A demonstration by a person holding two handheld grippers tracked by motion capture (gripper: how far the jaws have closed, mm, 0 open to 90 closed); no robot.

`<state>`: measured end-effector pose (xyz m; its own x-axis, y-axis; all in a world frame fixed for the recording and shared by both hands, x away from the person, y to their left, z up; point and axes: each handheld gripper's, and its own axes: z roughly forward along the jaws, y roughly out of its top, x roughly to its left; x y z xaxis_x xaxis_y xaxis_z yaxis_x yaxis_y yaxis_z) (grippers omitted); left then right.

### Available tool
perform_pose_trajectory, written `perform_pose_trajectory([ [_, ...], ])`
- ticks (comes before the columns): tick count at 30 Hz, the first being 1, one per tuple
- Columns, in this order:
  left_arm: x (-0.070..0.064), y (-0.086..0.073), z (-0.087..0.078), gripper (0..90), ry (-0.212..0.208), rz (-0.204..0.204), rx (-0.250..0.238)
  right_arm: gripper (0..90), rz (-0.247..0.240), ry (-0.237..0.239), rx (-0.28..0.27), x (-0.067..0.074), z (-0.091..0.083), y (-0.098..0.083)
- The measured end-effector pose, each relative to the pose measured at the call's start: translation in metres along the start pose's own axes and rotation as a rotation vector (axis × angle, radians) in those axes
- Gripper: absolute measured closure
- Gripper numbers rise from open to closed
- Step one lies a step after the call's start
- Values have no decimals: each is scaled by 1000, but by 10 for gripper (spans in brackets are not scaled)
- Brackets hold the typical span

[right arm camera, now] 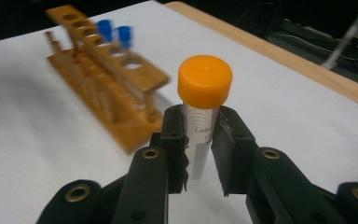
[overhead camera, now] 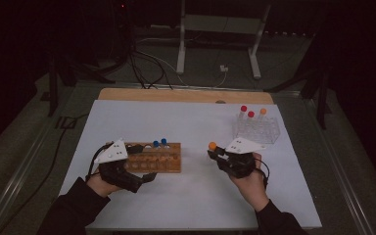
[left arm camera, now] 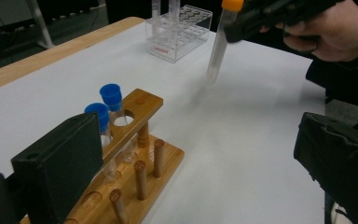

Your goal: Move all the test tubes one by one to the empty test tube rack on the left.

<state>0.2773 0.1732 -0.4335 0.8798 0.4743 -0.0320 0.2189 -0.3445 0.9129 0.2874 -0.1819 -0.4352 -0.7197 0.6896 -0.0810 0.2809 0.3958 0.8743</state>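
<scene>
Right gripper [right arm camera: 198, 149] clamps a clear plastic tube [right arm camera: 200, 140] with an orange cap.
Left gripper [left arm camera: 191, 177] gapes wide, seemingly at the wooden rack [left arm camera: 135, 154].

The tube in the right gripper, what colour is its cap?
Orange cap, clearest in the right gripper view.

Orange-capped tube [right arm camera: 200, 121]: clear plastic, screw cap bright orange, printed label band just below the cap. Held upright, clamped on its upper body between the two black jaws, cap sticking out above them; lower end hangs free above the white table cover. Sits to the right of the wooden rack [overhead camera: 152, 157], apart from it, not in any hole. Rack lies lengthwise, two blue-capped tubes [left arm camera: 106, 109] standing in its far holes.
</scene>
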Motion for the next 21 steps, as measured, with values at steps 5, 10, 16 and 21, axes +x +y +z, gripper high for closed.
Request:
perform_pose_trajectory([
  [5, -1, 0, 0, 24, -6, -2, -1, 750, -35, 68, 21, 22, 12, 0],
  [10, -3, 2, 0, 54, -10, 6, -11, 751, -61, 122, 10, 39, 17, 2],
  [16, -9, 4, 3, 81, -31, 14, -13, 751, -84, 172, 28, 56, 26, 1],
  [21, -18, 7, 7, 162, -52, 32, -22, 751, -89, 207, 35, 66, 33, 4],
])
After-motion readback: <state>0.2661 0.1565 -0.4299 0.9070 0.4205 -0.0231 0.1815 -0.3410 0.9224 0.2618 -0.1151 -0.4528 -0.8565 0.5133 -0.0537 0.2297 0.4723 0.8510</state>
